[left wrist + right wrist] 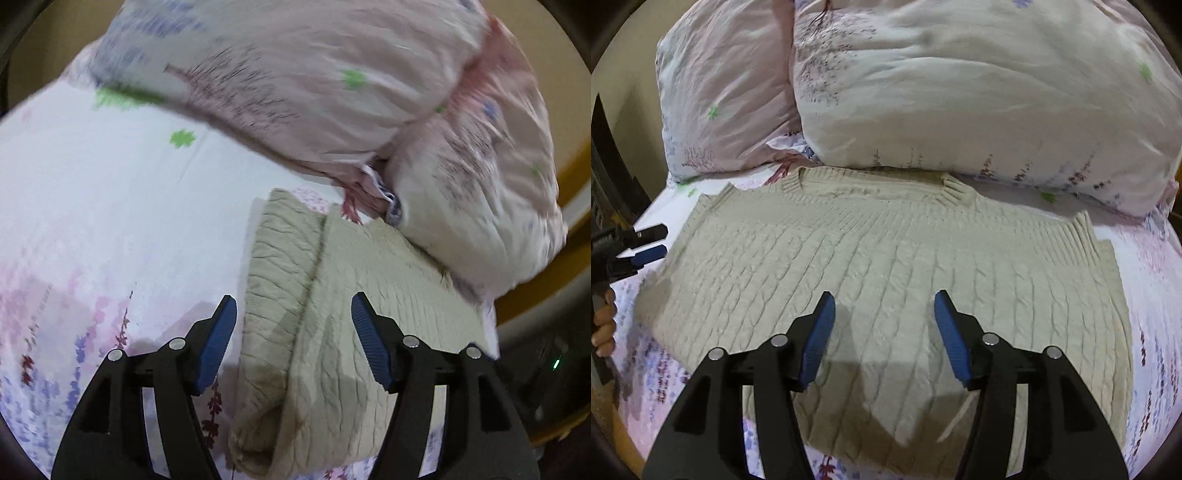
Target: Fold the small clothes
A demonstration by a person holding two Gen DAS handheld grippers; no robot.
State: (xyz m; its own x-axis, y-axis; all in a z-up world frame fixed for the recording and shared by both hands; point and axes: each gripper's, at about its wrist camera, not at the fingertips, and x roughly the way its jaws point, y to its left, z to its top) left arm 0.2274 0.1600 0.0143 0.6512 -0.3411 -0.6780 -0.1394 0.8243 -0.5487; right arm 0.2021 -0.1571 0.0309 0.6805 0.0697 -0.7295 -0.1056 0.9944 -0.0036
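Beige cable-knit sweater [886,258]: thick woollen-looking knit, matt, raised rope ridges, ribbed at collar and cuff. White floral-print bed sheet [92,203]: thin woven cloth, smooth, matt. Pink-and-white printed pillows [960,92]: same thin cloth, finely creased. Right tongs [884,306]: matt black plastic arms, blue ribbed rubbery pads [816,343], shiny round metal pins. Left tongs [293,308]: same build.

You see a beige knitted sweater [886,266] with rope-like stitches lying flat on the flowery bed sheet [1145,332]. Its neck touches the big pillows [960,92]. One side edge is folded over.
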